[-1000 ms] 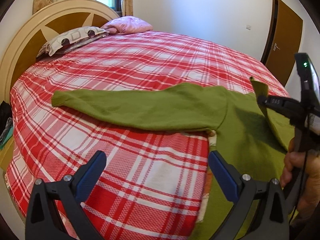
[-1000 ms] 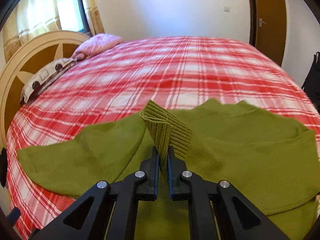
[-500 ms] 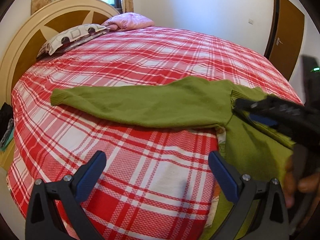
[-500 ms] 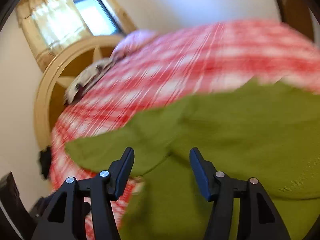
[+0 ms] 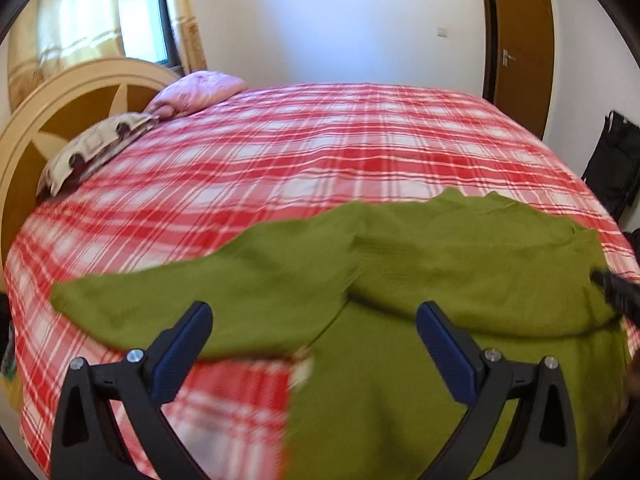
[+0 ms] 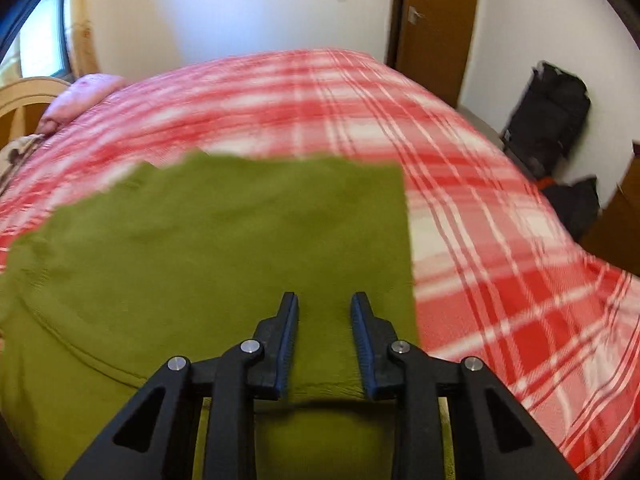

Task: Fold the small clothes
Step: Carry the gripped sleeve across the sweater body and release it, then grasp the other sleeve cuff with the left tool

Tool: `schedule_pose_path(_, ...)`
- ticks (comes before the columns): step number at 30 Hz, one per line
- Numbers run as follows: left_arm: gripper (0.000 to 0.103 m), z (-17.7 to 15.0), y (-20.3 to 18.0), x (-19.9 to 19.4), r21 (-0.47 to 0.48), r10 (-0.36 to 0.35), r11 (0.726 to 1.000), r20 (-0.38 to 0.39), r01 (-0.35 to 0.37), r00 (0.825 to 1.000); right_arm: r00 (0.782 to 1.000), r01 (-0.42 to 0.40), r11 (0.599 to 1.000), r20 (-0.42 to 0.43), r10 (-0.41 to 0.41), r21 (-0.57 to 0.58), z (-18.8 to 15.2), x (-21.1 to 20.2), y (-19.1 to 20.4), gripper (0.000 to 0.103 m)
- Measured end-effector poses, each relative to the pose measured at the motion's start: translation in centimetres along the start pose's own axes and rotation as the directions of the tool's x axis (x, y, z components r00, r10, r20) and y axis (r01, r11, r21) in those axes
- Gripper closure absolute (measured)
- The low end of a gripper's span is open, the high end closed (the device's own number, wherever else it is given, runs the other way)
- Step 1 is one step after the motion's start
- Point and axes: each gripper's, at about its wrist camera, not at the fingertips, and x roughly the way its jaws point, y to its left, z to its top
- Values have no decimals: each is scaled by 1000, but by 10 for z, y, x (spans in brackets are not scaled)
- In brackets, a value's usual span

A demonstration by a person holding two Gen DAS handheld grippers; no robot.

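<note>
An olive-green knit sweater (image 5: pixel 420 272) lies on the red plaid bed (image 5: pixel 320 140). One sleeve stretches out to the left (image 5: pixel 180 300); the other is folded across the body. My left gripper (image 5: pixel 312 320) is wide open and empty, above the near part of the sweater by the left sleeve's armpit. My right gripper (image 6: pixel 325 308) is open with a narrower gap and empty, over the sweater's folded right side (image 6: pixel 240 240). Its black tip also shows at the right edge of the left wrist view (image 5: pixel 616 296).
A wooden headboard (image 5: pixel 60 100), a patterned pillow (image 5: pixel 92 148) and a pink bundle (image 5: pixel 196 92) are at the bed's far left. A brown door (image 6: pixel 436 20) and black bags (image 6: pixel 548 116) stand beyond the bed's right side.
My right gripper let go of the ribbed cuff it held and opened; the sleeve now lies folded on the body. The left gripper moved right over the sweater.
</note>
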Motion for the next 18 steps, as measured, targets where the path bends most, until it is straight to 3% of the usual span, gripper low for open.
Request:
schedule_pose_path(5,0,17,-29,46,-5,78,997,-82,-78,994,999,28,999,47,-27,-22,-8,-7,5,74)
schedule_pose_path(10,0,7,-33,81,-20,150,988,-169,-156,974,998,38,999,58,-36,-31,-8,-7,8,73)
schedule_pose_path(13,0,-5,-32,80,-50,148,986,-133,-156,980,997,29,999,68,-28,-21,-10,-7,6,72)
schedule_pose_path(18,0,-4,-31,83,-71,118,989,-144,-129,983,997,21,1000,72,-20,-16,-11,-7,6,72)
